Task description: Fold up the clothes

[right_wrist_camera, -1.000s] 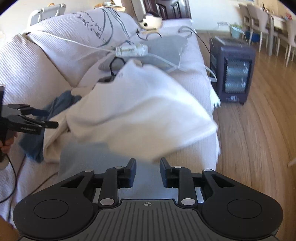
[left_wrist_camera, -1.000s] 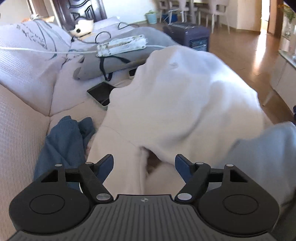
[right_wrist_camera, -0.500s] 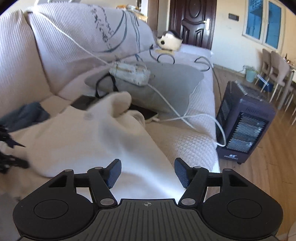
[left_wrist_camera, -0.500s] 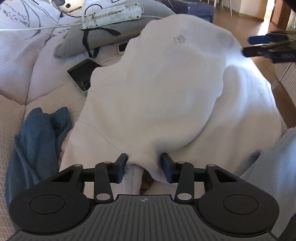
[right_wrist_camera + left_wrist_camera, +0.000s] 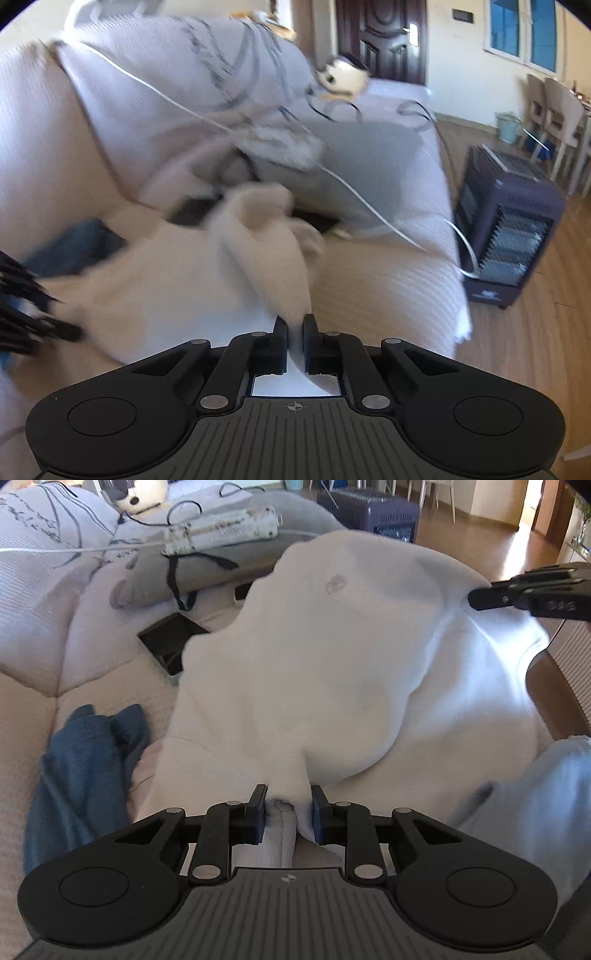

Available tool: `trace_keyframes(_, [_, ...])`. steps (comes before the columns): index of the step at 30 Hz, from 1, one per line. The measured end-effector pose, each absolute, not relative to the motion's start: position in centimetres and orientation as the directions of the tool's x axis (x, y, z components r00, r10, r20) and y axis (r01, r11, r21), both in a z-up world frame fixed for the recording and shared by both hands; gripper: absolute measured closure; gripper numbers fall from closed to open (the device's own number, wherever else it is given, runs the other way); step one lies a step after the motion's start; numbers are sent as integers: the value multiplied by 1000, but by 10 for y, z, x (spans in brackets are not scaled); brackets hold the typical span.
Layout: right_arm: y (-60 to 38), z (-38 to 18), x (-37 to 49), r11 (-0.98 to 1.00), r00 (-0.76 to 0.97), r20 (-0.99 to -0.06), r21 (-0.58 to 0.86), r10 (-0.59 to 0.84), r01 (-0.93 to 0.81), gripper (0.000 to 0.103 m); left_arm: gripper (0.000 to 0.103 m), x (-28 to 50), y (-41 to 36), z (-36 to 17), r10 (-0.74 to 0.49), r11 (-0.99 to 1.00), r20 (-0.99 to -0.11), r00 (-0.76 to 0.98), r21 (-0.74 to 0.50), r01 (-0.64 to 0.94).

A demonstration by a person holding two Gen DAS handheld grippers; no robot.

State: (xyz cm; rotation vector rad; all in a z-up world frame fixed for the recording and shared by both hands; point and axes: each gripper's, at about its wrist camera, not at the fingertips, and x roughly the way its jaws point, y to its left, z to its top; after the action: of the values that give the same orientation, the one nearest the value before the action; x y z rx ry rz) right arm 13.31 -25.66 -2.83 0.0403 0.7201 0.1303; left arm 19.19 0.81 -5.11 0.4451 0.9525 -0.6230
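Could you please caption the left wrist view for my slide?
Left gripper closing on a bunched white garment on the sofa, right gripper pinching its far edge.

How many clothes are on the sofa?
3, perhaps more hidden underneath. A white top lies spread in the middle, pinched by both tools. A blue garment lies crumpled on its left. A pale blue one lies at its right, partly under it.

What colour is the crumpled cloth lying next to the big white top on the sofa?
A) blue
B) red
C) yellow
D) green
A: the left wrist view shows a blue cloth bunched on the sofa, just left of the white top that the left tongs are closing on.
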Motion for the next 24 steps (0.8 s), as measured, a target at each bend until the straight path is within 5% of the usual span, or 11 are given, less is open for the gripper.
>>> trace_keyframes(7, [-146, 33, 92, 922, 767, -513, 182, 385, -342, 95, 84, 141, 89, 15, -300, 841, -732, 611, 99, 531])
trace_keyframes(15, [-5, 40, 56, 670, 562, -364, 374, 742, -642, 95, 84, 64, 238, 59, 49, 961, -652, 756, 237, 142])
trace_keyframes(18, [39, 10, 50, 610, 444, -433, 405, 784, -681, 95, 75, 47, 267, 62, 110, 970, -643, 758, 236, 59])
trace_keyframes(20, [58, -19, 49, 612, 387, -505, 424, 771, -667, 94, 55, 39, 275, 64, 123, 972, -634, 763, 232, 36])
trace_keyframes(24, [76, -71, 42, 650, 284, -651, 430, 704, -627, 91, 53, 35, 265, 67, 63, 972, -636, 769, 213, 96])
